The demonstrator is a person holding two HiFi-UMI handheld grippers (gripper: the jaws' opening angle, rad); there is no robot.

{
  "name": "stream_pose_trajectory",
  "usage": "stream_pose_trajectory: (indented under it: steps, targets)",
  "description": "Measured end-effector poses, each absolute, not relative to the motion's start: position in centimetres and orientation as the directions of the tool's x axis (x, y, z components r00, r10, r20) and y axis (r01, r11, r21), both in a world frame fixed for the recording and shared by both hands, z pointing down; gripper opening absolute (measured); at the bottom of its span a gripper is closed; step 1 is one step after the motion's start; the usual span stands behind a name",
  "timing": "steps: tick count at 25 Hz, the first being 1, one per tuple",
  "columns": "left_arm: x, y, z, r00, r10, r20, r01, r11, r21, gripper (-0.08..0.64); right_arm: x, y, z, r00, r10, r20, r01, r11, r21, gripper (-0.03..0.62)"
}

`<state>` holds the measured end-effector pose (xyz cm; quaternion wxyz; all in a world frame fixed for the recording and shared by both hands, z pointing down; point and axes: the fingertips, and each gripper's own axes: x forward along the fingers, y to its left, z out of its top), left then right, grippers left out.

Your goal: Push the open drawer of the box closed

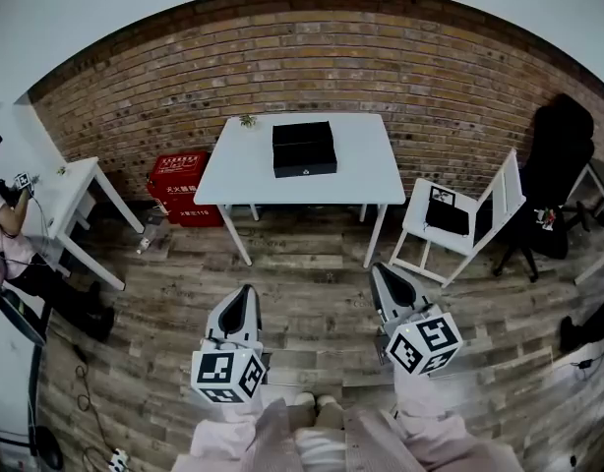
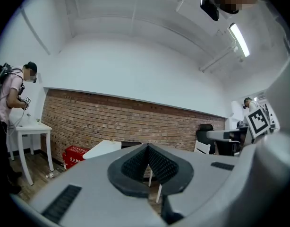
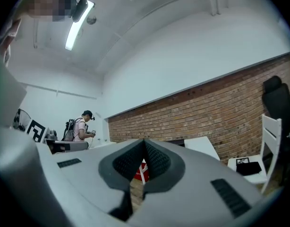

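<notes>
From above, the head view showed the black box (image 1: 304, 148) sitting on the white table (image 1: 245, 177), toward its back edge by the brick wall (image 1: 400, 62) and well apart from both grippers. How far its drawer stood out could not be told from there. The left gripper (image 1: 246, 291) and right gripper (image 1: 378, 269) were held level over the wooden floor (image 1: 312, 283), pointing toward the table. Only the grippers' own views showed the jaws. In the left gripper view the left gripper (image 2: 147, 148) had its ribbed pads pressed together with nothing between them, and the box was mostly hidden behind them. In the right gripper view the right gripper (image 3: 144, 144) was likewise closed and empty. That view alone showed the lit ceiling lamp (image 3: 79, 25), along with a person (image 3: 81, 128) and the white chair (image 3: 270, 141).
</notes>
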<state>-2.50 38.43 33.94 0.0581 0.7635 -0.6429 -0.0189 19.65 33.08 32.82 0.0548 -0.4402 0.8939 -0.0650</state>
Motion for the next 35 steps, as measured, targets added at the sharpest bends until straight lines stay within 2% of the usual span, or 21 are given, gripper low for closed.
stream_pose_trajectory:
  steps: [7, 10, 16, 23, 35]
  targets:
    - [-2.1, 38.6, 34.2, 0.167, -0.985, 0.047, -0.98, -0.16, 0.119, -0.005, 19.9, 32.7, 33.6, -0.603, -0.797, -0.022, -0.785, 0.598, -0.16, 0.009]
    - [-2.4, 38.2, 34.5, 0.163, -0.985, 0.049, -0.98, -0.155, 0.126, -0.005, 20.0, 32.1, 33.9, -0.593, -0.805, -0.02, -0.792, 0.588, -0.168, 0.064]
    - [-3.6, 36.6, 35.3, 0.153, -0.986, 0.058, -0.979, -0.144, 0.143, -0.005, 19.3, 29.9, 34.7, -0.582, -0.813, -0.008, -0.798, 0.574, -0.184, 0.133]
    - [-5.7, 32.2, 35.8, 0.152, -0.986, 0.073, -0.977, -0.139, 0.159, -0.005, 17.7, 25.3, 35.5, -0.569, -0.822, 0.003, -0.805, 0.557, -0.206, 0.16]
    - [-10.1, 21.2, 37.2, 0.186, -0.977, 0.104, -0.971, -0.166, 0.17, -0.005, 13.4, 15.3, 37.1, -0.544, -0.838, 0.044, -0.825, 0.525, -0.211, 0.16]
